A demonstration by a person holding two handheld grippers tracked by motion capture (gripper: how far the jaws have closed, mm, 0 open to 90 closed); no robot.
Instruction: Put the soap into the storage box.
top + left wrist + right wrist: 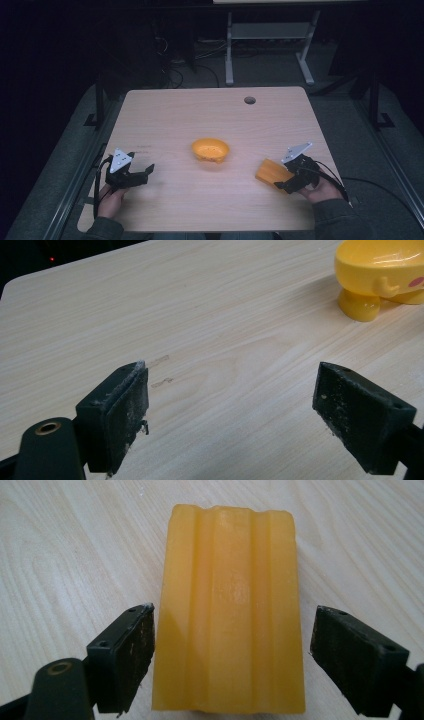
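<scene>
Right now your right gripper (230,655) stands wide open around the orange ridged block (230,610), jaws flanking its sides without clamping it; the block lies flat on the table (165,115) near the right edge. Your left gripper (230,410) is open too, empty. Farther off, mid-table, sits the yellow bowl (210,149).

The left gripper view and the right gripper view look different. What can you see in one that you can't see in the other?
The left gripper view has a glossy yellow dish standing on stubby feet at the upper right, and bare wood between the open jaws of the left gripper. The right gripper view has a ridged orange block lying between the open jaws of the right gripper, the left jaw close beside it, the right one apart. Both have two black jaws rising from the bottom and the same pale wooden table.
</scene>
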